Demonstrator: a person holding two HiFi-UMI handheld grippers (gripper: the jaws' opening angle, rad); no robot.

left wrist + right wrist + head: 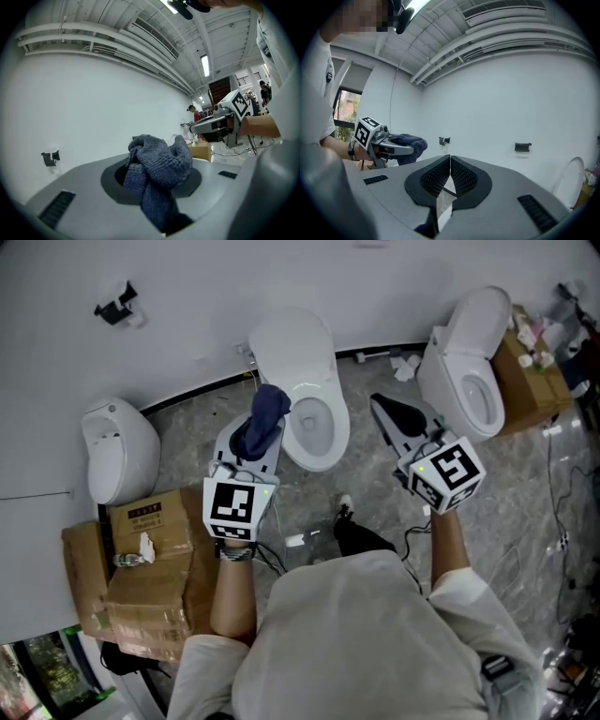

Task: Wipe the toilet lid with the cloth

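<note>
Though apart, two toilets (305, 390) (469, 371) (one cloth (263, 418))

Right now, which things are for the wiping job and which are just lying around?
For the job: blue cloth, middle toilet's raised lid, left gripper holding it.
Lying about: cardboard boxes, other toilet, white fixture at left.

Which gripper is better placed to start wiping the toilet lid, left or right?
Left. The left gripper is shut on the cloth and is close beside the toilet lid. The right gripper is shut and empty, so it has nothing to wipe with.
</note>
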